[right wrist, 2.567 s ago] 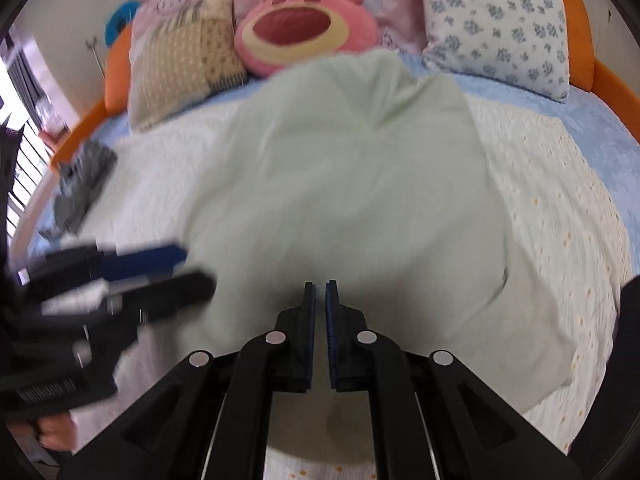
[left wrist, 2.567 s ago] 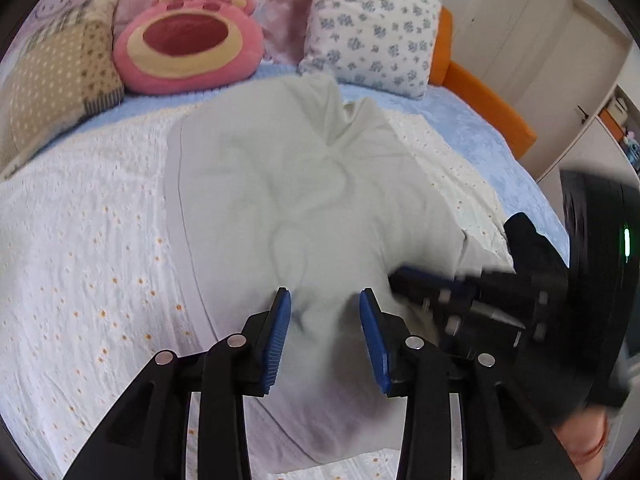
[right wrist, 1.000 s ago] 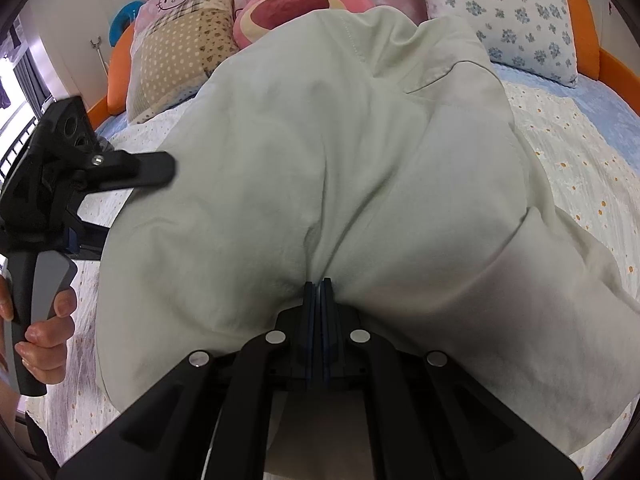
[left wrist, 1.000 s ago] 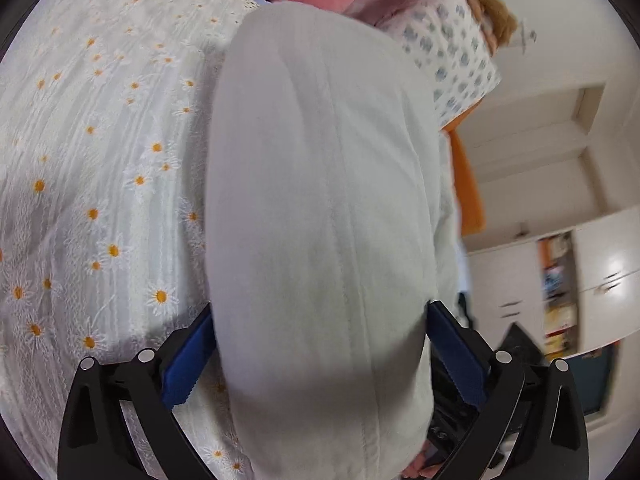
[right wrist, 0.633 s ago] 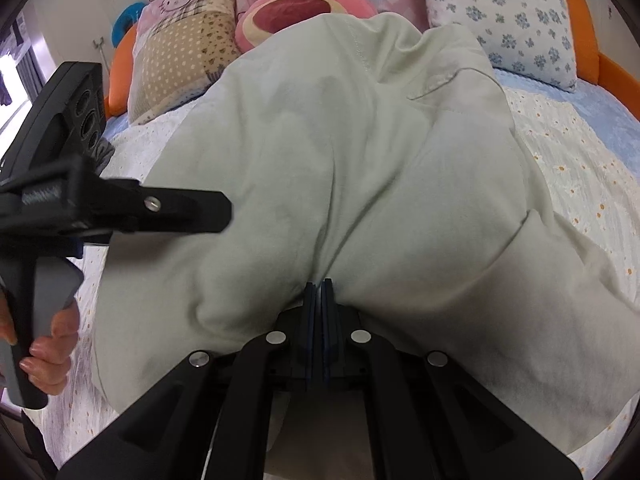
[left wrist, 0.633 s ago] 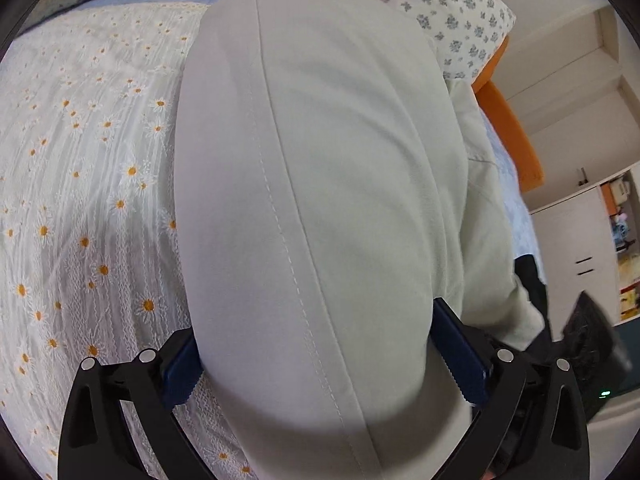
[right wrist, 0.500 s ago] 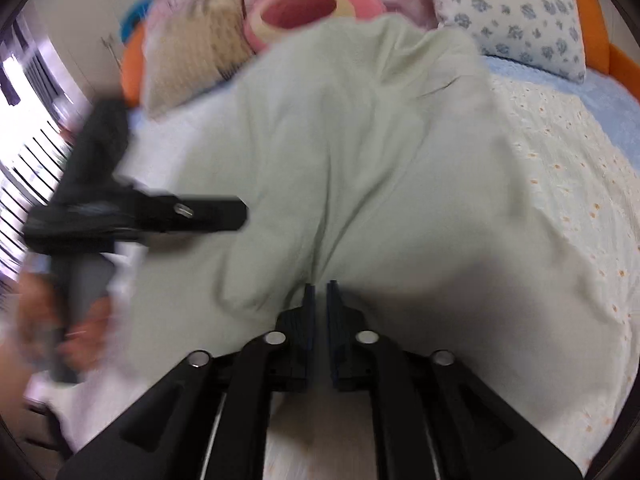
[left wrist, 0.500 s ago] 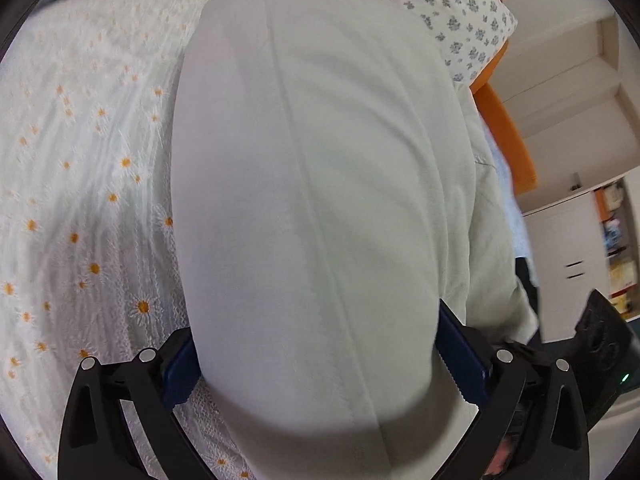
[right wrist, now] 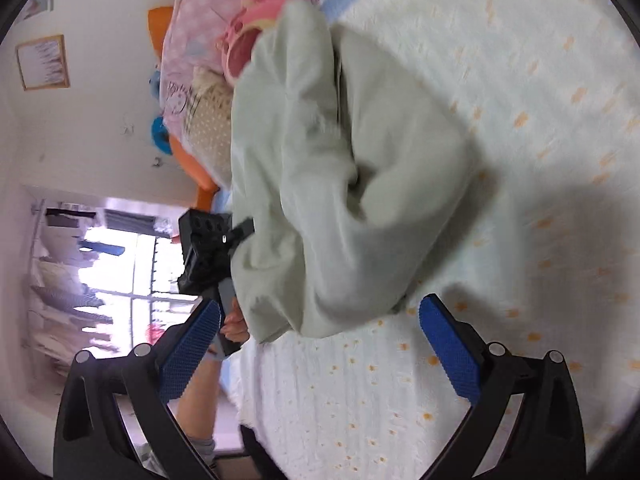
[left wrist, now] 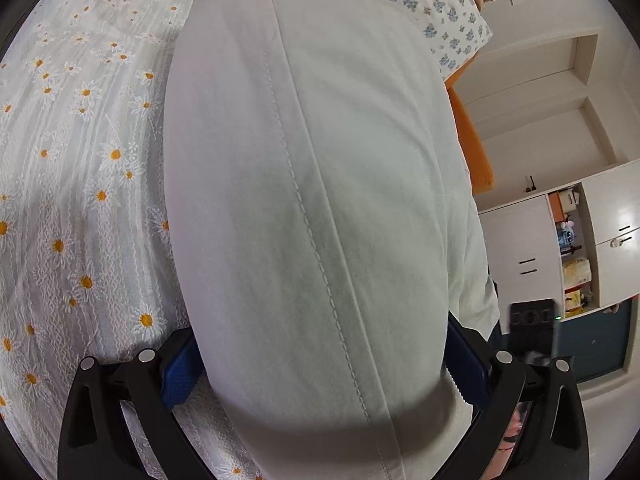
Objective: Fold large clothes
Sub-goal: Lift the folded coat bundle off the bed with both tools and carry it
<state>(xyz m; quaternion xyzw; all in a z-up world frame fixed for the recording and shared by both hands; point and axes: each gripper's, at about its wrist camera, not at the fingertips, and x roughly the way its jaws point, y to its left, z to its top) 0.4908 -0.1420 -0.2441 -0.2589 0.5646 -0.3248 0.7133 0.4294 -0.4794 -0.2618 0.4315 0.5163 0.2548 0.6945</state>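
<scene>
Fold half-laid: left claw [left wrist: 320, 368] spread wide around pale green garment [left wrist: 304, 200]; right claw [right wrist: 320, 336] opening, empty. Lower your left edge flat onto the bed [right wrist: 520, 80].

Right gripper [right wrist: 320, 344] lower centre of its view, jaws opening wide, nothing between them. Left gripper [left wrist: 320, 368] spread wide, bottom of frame. Left hand [right wrist: 234, 326] grips its handle, centre-left.

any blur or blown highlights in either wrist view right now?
Left wrist: sharp, stitching on the pale green garment crisp; soft shadow across its lower fold. Right wrist: motion-smeared bedspread and garment, window blown out; right tool pads sharp, jaws opening, nothing between them.
</scene>
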